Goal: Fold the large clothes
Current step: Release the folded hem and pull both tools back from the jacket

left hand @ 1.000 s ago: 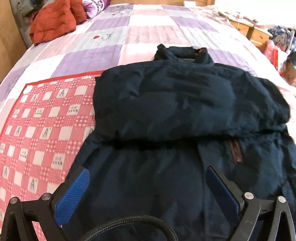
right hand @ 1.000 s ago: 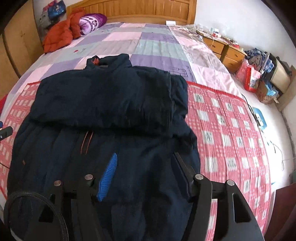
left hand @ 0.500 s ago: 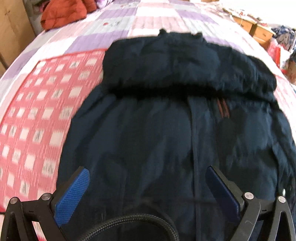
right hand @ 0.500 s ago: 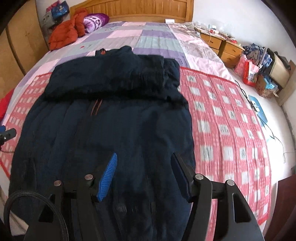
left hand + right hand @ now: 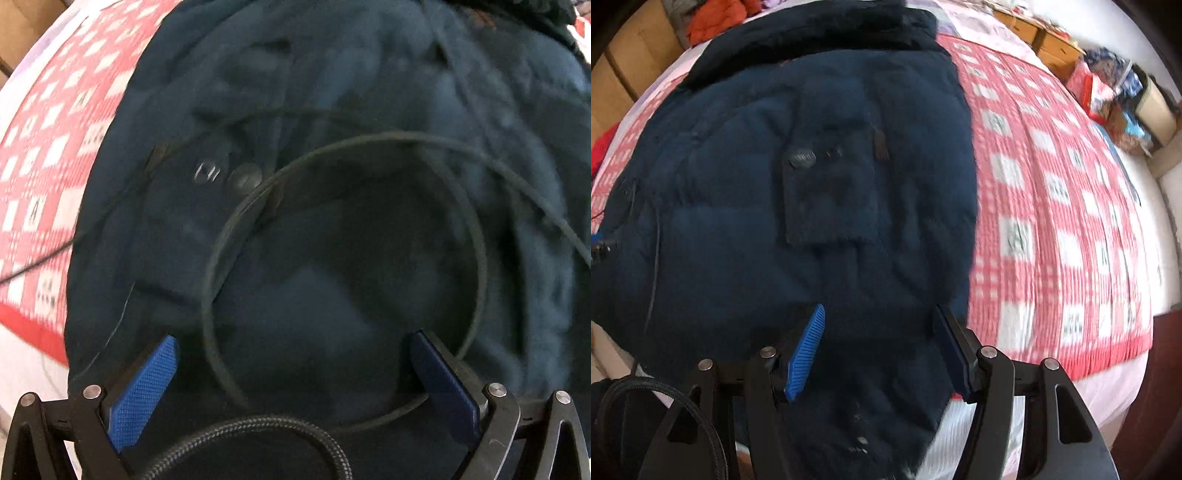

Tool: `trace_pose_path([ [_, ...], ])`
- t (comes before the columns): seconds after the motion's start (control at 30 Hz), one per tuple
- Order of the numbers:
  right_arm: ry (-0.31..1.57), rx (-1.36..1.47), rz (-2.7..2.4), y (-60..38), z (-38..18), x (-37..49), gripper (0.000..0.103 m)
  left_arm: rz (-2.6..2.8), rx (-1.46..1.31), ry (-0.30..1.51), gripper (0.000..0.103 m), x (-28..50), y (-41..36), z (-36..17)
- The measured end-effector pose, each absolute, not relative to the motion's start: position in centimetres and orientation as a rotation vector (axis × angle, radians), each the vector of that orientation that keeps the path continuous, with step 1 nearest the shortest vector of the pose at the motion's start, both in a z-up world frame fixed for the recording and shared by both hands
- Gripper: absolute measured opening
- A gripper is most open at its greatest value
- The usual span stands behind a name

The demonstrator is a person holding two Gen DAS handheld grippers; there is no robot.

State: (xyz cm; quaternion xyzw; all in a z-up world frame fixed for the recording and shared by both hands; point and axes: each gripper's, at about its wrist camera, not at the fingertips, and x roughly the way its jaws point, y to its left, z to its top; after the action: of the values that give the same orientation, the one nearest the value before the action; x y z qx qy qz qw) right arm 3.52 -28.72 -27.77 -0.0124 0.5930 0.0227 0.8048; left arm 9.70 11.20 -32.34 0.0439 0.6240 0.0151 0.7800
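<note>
On the bed (image 5: 1052, 192), your two open, empty tongs (image 5: 291, 373) (image 5: 879, 350) have dropped toward the navy padded coat's (image 5: 746, 192) hem; grasp it next.

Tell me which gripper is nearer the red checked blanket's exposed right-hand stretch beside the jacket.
Right. The right gripper hangs over the navy jacket near its hem corner beside the red checked blanket. The left gripper hangs over the jacket's other side.
</note>
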Motion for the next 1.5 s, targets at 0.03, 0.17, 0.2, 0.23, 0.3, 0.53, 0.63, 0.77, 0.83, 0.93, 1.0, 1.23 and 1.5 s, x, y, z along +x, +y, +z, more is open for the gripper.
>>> trace_pose_path([
  [0.03, 1.267, -0.021, 0.041, -29.1, -27.7, 3.0, 0.064, 0.037, 0.084, 1.351, 0.103, 9.4, 11.7, -32.4],
  [0.17, 1.282, -0.003, 0.013, -30.5, -27.5, 1.1, 0.064, 0.054, 0.084, 1.333, 0.103, 9.1, 12.6, -31.6],
  [0.2, 1.285, 0.001, 0.009, -30.8, -27.4, 0.6, 0.064, 0.052, 0.085, 1.326, 0.103, 9.0, 12.7, -31.3],
  [0.23, 1.285, 0.003, 0.009, -31.0, -27.4, 0.1, 0.064, 0.049, 0.087, 1.320, 0.103, 8.8, 12.6, -31.2],
  [0.3, 1.288, -0.006, 0.015, -31.1, -27.2, -0.6, 0.064, 0.043, 0.095, 1.316, 0.103, 8.1, 12.4, -30.8],
  [0.53, 1.314, 0.000, 0.017, -32.9, -27.0, -3.3, 0.064, 0.065, 0.103, 1.349, 0.103, 4.6, 13.4, -29.6],
  [0.63, 1.331, 0.005, 0.026, -33.3, -26.6, -4.9, 0.064, 0.086, 0.101, 1.342, 0.103, 3.1, 14.0, -28.6],
  [0.77, 1.308, -0.050, 0.049, -32.3, -25.9, -6.6, 0.064, 0.038, 0.096, 1.304, 0.103, 1.8, 14.1, -28.5],
  [0.83, 1.278, -0.067, 0.042, -31.6, -25.8, -7.4, 0.064, -0.001, 0.129, 1.271, 0.103, 1.5, 13.9, -28.8],
  [0.93, 1.231, -0.064, 0.022, -31.0, -25.7, -8.8, 0.064, -0.019, 0.124, 1.210, 0.103, 1.2, 14.3, -28.4],
  [1.0, 1.206, -0.109, 0.028, -30.3, -25.7, -9.6, 0.064, -0.011, 0.097, 1.160, 0.103, 0.3, 15.2, -27.9],
  [1.23, 1.073, -0.120, 0.026, -30.4, -25.3, -11.3, 0.064, 0.040, 0.077, 1.080, 0.103, -4.7, 17.5, -29.0],
  [1.5, 0.913, -0.067, 0.021, -28.1, -21.8, -14.4, 0.064, 0.094, 0.087, 1.105, 0.103, -8.4, 20.4, -30.0],
])
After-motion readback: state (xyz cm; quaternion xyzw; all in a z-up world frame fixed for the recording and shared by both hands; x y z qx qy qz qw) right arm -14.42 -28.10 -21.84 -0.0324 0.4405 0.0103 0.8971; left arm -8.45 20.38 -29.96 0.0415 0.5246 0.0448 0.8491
